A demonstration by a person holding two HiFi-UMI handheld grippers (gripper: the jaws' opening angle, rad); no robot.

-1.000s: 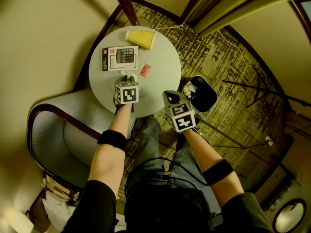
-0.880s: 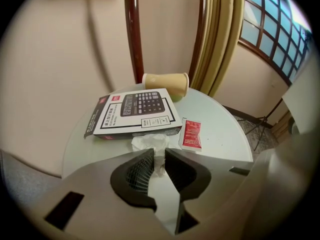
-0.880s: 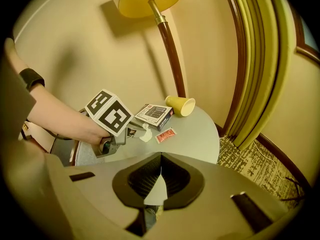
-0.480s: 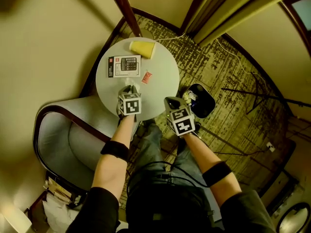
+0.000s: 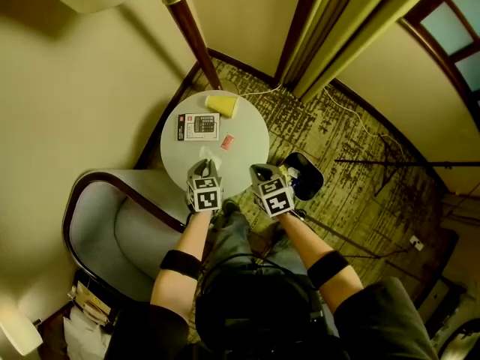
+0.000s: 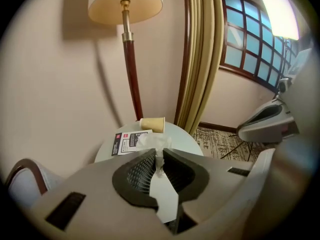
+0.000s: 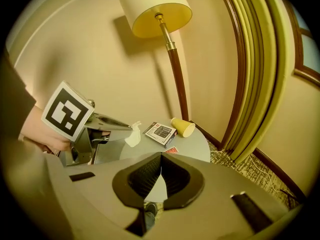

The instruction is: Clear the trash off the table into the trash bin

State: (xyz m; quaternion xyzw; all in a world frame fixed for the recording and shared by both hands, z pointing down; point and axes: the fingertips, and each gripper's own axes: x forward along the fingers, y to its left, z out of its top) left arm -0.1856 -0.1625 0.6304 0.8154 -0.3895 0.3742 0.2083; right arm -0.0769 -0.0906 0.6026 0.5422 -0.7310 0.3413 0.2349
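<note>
Holds a crumpled white tissue (image 6: pixel 156 143) in the left gripper (image 6: pixel 159 156), jaws drawn nearly together, pads pressing on the paper, a tuft sticking out past the tips. Carries it clear of the round surface (image 5: pixel 251 137), above the near edge, hanging loose below the jaw tips in the right gripper view.

Holds the right gripper (image 7: pixel 160 160) just beside the left one, jaws fully together with nothing between them. Places it, in the head view, between the surface's near right edge and the trash bin (image 5: pixel 304 177).

Shows that bin as dark and open-topped, on the patterned carpet (image 5: pixel 360 148) just right of the surface, with pale scraps inside.

Leaves three things on the surface:
- a small red packet (image 5: pixel 227 142) near the middle
- a boxed calculator (image 5: pixel 199 126) just left of the packet
- a yellow paper cup (image 5: pixel 223 105) lying on its side at the far edge

Farther out:
- a grey armchair (image 5: pixel 112 223) with a dark wood frame, against the surface's left side
- a floor lamp (image 6: pixel 125 3) on a dark red pole behind the surface
- a gold curtain (image 5: pixel 330 36) in the corner
</note>
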